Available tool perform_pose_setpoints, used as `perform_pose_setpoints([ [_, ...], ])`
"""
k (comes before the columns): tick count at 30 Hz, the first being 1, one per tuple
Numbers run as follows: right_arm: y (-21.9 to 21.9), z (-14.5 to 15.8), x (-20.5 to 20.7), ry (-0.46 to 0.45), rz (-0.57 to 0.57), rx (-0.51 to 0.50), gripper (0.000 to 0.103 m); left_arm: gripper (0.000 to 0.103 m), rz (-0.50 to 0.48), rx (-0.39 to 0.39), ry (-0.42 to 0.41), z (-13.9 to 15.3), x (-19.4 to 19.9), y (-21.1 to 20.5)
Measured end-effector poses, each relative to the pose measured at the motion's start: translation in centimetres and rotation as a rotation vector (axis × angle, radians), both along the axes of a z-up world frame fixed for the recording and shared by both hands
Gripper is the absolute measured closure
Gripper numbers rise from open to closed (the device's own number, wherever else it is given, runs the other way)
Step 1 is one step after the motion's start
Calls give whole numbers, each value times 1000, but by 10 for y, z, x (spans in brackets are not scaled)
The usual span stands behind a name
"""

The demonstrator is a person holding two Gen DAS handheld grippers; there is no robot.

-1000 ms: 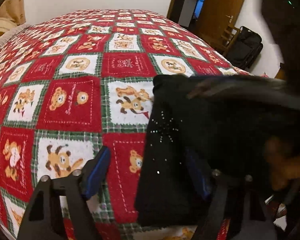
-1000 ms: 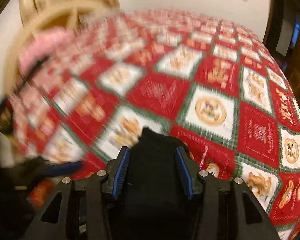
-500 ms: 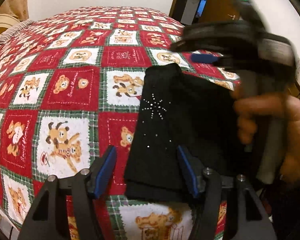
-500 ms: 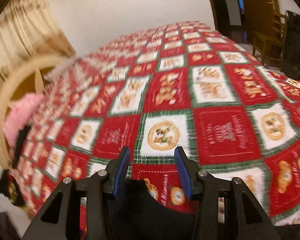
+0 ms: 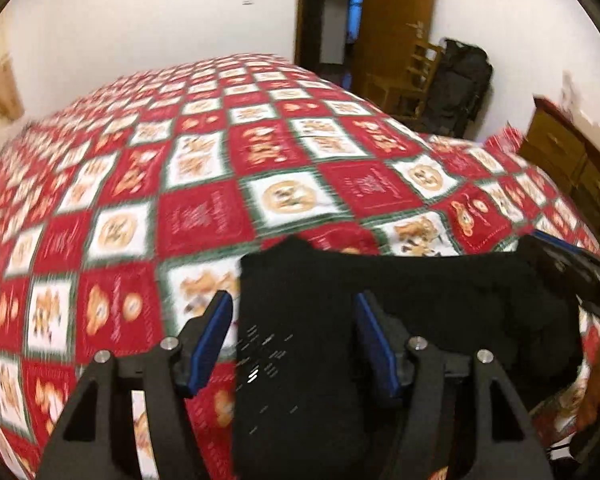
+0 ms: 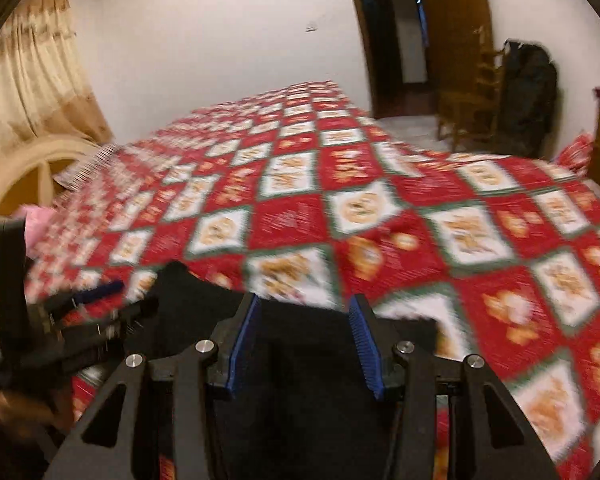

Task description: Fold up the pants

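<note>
Since a moment before, the folded black pants (image 5: 400, 320) on the bed (image 5: 204, 208) had shifted under both tools, left hand-held gripper (image 5: 296, 340) and right hand-held gripper (image 6: 302, 344) spread astride the cloth, pinching nothing visible, so folding looked nearly finished.

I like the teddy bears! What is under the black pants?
Under the black pants is the red and white teddy bear blanket. Its squares show all around them. The squares right underneath are covered, so their pictures cannot be seen.
</note>
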State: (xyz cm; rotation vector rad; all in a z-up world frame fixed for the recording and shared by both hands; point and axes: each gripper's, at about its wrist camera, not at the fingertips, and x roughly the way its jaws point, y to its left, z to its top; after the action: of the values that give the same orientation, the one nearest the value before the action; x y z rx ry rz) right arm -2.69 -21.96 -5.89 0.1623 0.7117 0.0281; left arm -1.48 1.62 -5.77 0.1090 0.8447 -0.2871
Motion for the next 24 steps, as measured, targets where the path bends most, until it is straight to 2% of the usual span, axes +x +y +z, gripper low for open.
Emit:
perform_pose_setpoints([
  [5, -4, -17, -24, 12, -44, -150, 55, 37, -17, 56, 29, -16, 5, -23],
  [10, -1, -25, -33, 6, -42, -200, 53, 36, -19, 104, 12, -21, 1, -29],
  [14, -6, -24, -42, 8, -43, -164, 49, 32, -12, 105, 25, -23, 0, -27],
  [17, -16, -19, -54, 4, -56, -72, 49, 28, -13, 107, 36, -23, -1, -26],
  [21, -36, -6, -75, -75, -121, 25, 48, 23, -17, 100, 50, -21, -1, -23],
  [24, -50, -2, -82, -102, -155, 75, 42, 21, -23, 82, 63, -20, -2, -17],
])
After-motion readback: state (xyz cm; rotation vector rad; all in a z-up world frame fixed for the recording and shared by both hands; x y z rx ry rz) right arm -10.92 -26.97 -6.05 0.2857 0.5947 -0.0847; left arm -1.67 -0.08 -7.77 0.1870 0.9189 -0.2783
